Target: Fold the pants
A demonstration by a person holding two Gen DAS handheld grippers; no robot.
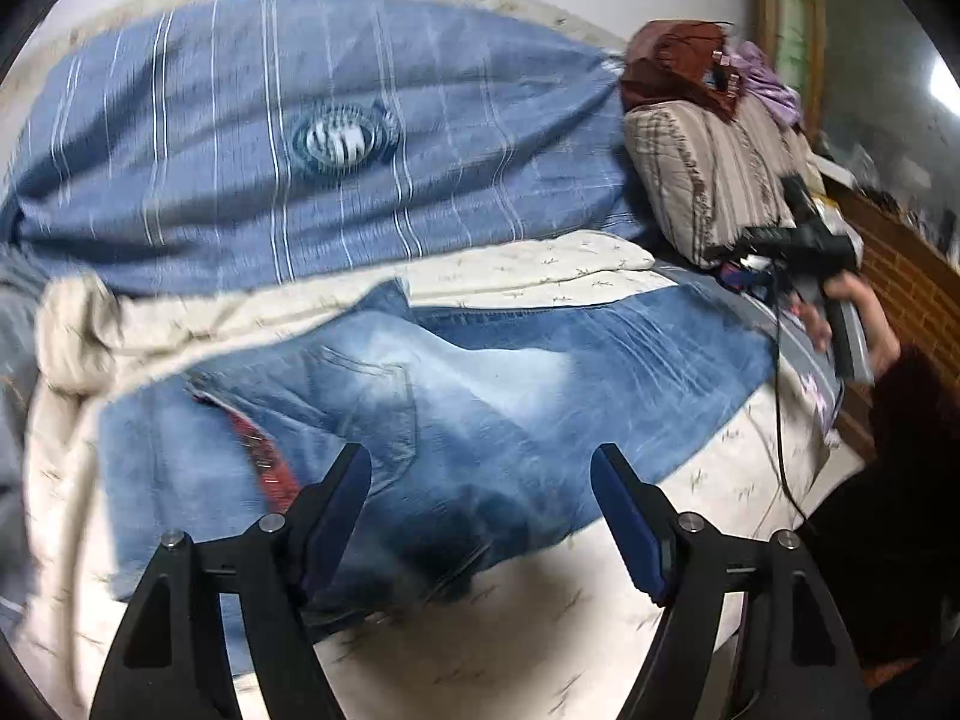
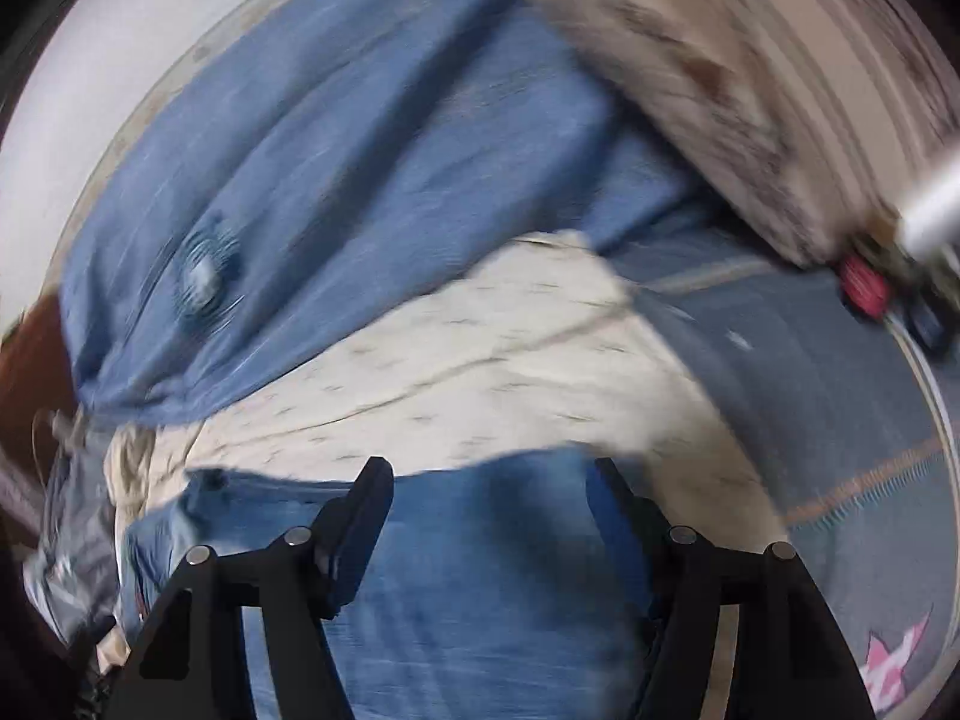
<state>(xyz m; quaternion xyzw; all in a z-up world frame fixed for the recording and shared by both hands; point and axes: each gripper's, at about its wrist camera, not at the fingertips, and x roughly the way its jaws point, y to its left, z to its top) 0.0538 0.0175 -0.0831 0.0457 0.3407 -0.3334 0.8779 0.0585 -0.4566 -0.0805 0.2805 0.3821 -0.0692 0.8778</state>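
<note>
Jeans (image 1: 492, 384) lie spread across the cream printed sheet (image 1: 540, 270) on the bed, below a blue striped pillow (image 1: 288, 144) — both the left claw (image 1: 480, 480) and right claw (image 2: 489, 489) hover over the denim, jaws apart, gripping nothing.

Blue striped duvet (image 1: 312, 138) w/ cream sheet (image 1: 528, 270) below; striped pillow (image 1: 714, 180) at right, brick wall (image 1: 906, 282) behind

Bare cream sheet (image 1: 528, 630) lies open beside the jeans (image 1: 480, 396) — far side blocked by blue duvet (image 1: 300, 120) and striped cushion (image 1: 708, 180).
</note>
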